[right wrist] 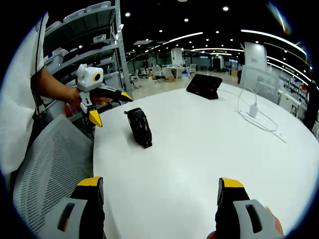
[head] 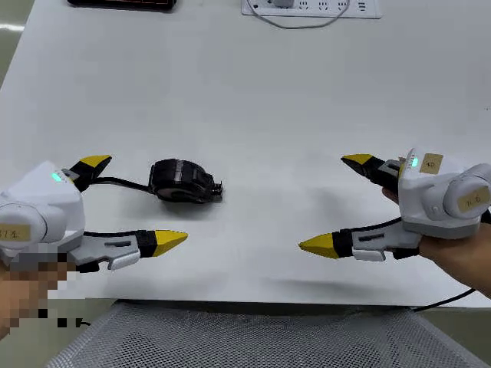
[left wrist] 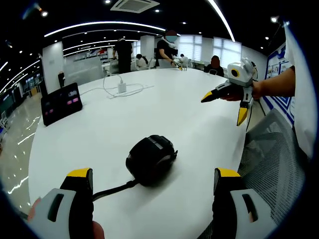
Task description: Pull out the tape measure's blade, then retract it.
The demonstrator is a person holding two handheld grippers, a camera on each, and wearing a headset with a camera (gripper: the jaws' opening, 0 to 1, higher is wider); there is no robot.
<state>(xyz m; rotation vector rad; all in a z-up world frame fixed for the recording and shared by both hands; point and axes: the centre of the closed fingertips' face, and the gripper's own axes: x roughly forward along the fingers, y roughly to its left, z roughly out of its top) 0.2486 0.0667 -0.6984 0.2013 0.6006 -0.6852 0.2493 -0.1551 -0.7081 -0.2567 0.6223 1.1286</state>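
The top edge of the head view cuts off a power strip (head: pixel 311 8) at 12 o'clock and a black tablet (head: pixel 123 3) at 11 o'clock. The left gripper view shows the tablet whole, standing up. The tape measure (head: pixel 182 181) lies on the white table (head: pixel 268 92) at 9 o'clock, just ahead of the left gripper (head: pixel 134 201). The right gripper (head: pixel 335 202) is at 3 o'clock, well apart. Both have their jaws wide apart. The room is a big office with ceiling lights.

White table (head: pixel 276 107): tape measure (head: pixel 182 181), power strip (head: pixel 322 8)
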